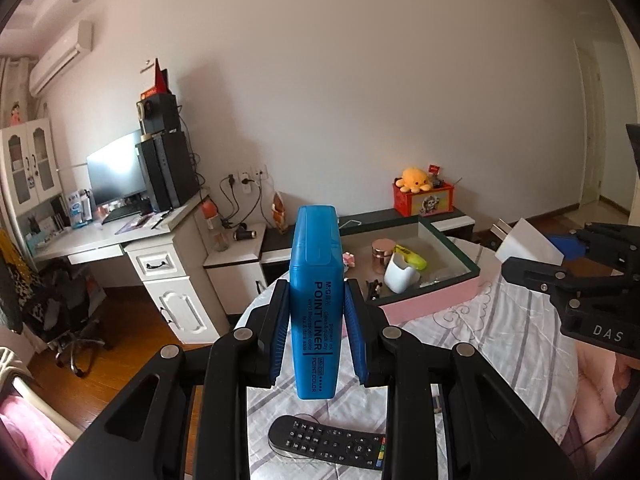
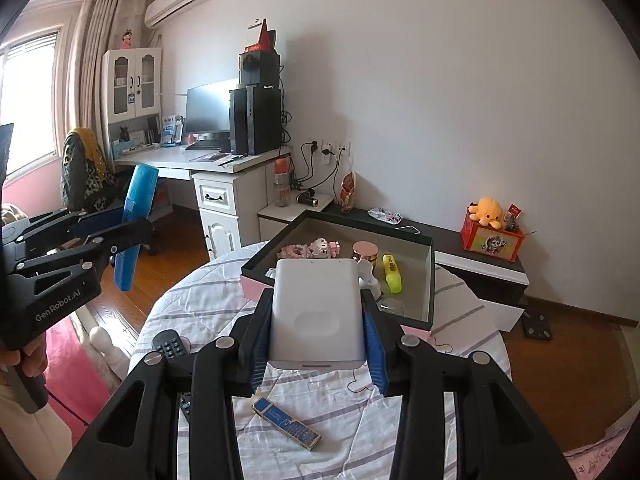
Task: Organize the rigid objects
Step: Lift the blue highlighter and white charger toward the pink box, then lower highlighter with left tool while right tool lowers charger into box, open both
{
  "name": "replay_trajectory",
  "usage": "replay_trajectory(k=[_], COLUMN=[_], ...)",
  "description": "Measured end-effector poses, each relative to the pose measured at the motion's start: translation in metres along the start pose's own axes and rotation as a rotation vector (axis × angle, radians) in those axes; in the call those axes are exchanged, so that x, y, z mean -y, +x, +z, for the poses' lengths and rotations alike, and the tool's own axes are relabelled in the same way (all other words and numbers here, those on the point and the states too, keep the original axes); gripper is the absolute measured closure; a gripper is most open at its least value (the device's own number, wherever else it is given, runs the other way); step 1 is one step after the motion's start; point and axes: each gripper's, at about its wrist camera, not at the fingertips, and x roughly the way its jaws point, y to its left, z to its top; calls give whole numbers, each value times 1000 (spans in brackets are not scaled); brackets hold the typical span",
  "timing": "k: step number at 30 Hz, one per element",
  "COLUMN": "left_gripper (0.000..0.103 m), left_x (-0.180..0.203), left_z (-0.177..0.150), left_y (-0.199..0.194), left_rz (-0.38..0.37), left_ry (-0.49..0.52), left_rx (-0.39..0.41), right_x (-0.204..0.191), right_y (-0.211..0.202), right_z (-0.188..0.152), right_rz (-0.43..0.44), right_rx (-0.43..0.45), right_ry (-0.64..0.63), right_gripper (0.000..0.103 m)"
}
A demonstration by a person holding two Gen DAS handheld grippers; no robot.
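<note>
Holding one object in each gripper above the round table (image 2: 460, 364), the person looks ready to carry both to the open storage box (image 2: 430, 276) at the table's far side. The left gripper (image 1: 316, 320) is clamped on a blue highlighter (image 1: 316, 280), gripped across its flat body so it stands upright between the pads; its side reads "M&G", "POINT LINER" and "POINT COLOR". The right gripper (image 2: 318, 330) is closed on a white power bank (image 2: 316, 312), held by its long edges and tilted toward the box, probably so it can slide in flat. Already inside the box lie a yellow highlighter (image 2: 391, 274), a rose-gold lidded jar (image 2: 365, 250) and a white cup (image 1: 400, 276). Not yet gathered, a black remote (image 1: 328, 442) and a small blue carton (image 2: 286, 422) lie on the striped cloth. "GenRobot.AI" is printed on the left tool's body, "DAS" on the right's.
</note>
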Motion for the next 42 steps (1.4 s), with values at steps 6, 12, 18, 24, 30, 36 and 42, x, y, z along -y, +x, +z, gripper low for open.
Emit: replay_trajectory(k=[6, 12, 18, 24, 30, 36, 42], left_gripper=[76, 76, 76, 76, 76, 76, 76], left_x=[4, 13, 25, 38, 58, 73, 83], left_z=[6, 19, 33, 40, 27, 16, 13], left_y=[19, 59, 117, 188, 247, 274, 283], left_rz=[0, -2, -48, -99, -105, -114, -115], left_ry=[24, 60, 110, 141, 182, 197, 213], left_rx=[-19, -51, -109, -217, -323, -364, -374], right_x=[10, 23, 42, 73, 93, 107, 113], right_y=[12, 39, 80, 134, 180, 202, 213], right_z=[1, 9, 21, 26, 12, -1, -6], right_rz=[-3, -8, -9, -46, -84, -123, -134], right_rx=[-10, -31, -65, -135, -230, -276, -301], right_ry=[8, 3, -5, 19, 42, 48, 58], right_gripper=[62, 62, 62, 62, 62, 62, 62])
